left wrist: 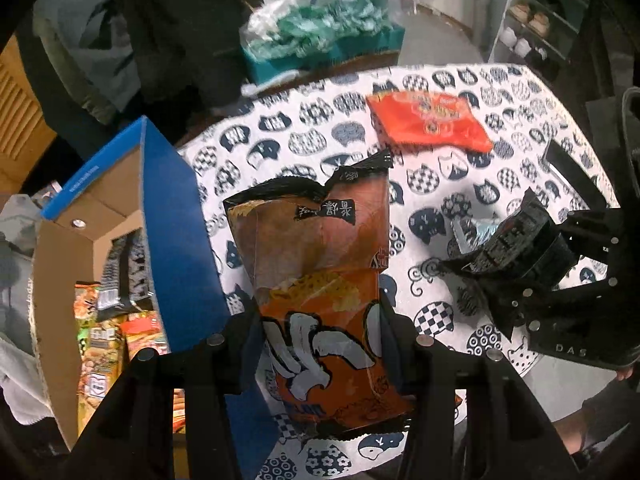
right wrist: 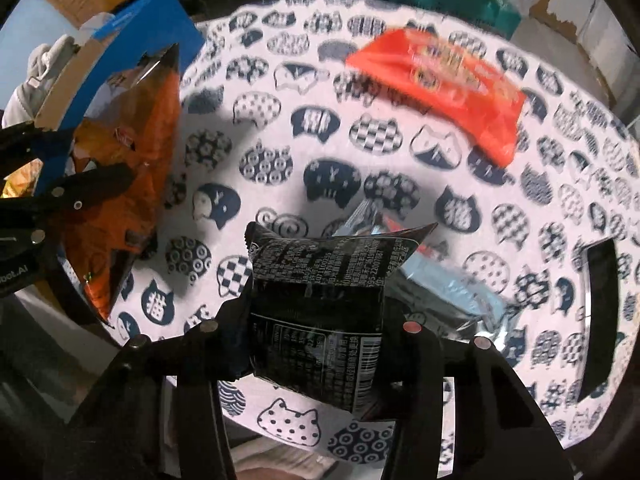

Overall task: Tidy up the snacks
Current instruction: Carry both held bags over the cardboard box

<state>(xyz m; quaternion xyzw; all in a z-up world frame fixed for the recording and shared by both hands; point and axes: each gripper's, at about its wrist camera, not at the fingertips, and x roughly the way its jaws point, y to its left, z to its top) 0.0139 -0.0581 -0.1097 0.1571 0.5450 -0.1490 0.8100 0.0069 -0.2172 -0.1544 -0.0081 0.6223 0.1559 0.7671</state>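
Note:
My left gripper point(left wrist: 320, 320) is shut on an orange and brown snack bag point(left wrist: 320, 280) and holds it above the table, right beside the blue cardboard box point(left wrist: 176, 216). The bag also shows in the right wrist view point(right wrist: 132, 168). My right gripper point(right wrist: 316, 320) is shut on a black snack packet point(right wrist: 316, 304) and holds it over the table; it shows in the left wrist view point(left wrist: 516, 252) too. A red snack bag point(left wrist: 430, 122) lies on the far side of the table point(right wrist: 440, 92). A silver packet point(right wrist: 444, 284) lies under the black one.
The round table wears a white cloth with dark cat shapes point(left wrist: 304, 128). The blue box at the left holds several snack packs point(left wrist: 104, 344). A teal crate with plastic bags point(left wrist: 316, 36) stands behind the table. A black slot point(right wrist: 596, 312) is at the table's right.

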